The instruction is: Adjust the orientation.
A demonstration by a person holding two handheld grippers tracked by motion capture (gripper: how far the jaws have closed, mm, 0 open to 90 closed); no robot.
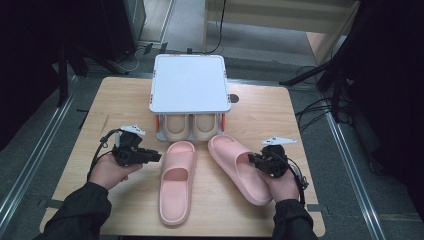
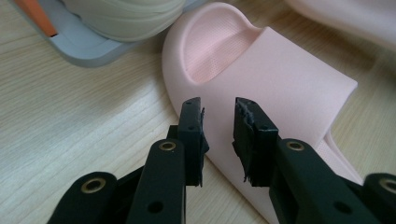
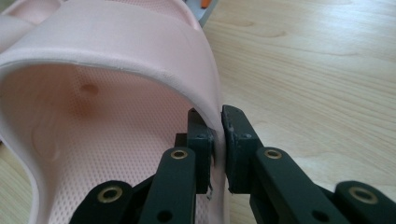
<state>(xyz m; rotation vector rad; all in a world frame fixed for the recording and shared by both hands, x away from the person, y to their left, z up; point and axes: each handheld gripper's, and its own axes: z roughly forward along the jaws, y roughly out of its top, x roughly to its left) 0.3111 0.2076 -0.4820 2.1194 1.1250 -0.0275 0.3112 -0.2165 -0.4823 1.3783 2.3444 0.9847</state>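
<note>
Dark walls and a grey floor were seen around a light wooden bench (image 1: 250, 115). At the far middle of the bench a small rack (image 1: 189, 82) with a flat white top was set, and a pair of cream slippers (image 1: 189, 127) was tucked on its low shelf.

Two pink slippers were laid on the bench in front of the rack. The left pink slipper (image 1: 176, 182) was laid straight, with its toe close to the rack. The right pink slipper (image 1: 237, 167) was turned at a slant, with its heel out toward the right hand.

The left gripper (image 1: 155, 157) was held just beside the left pink slipper, near its strap. Its jaws were parted a little and nothing was held between them. In the left gripper view the strap was seen right past the jaw tips, not yet touched.

The right gripper (image 1: 252, 160) was closed on the side edge of the right pink slipper's strap. In the right gripper view the pink edge was pinched between the two jaws, though how deep the edge went in could not be seen well.

The slippers looked soft, thick and light, like foam. They would likely bend and squash when squeezed, and would not break. The strap edge looked like the best place to be grabbed, since it is thin enough for the jaws.
</note>
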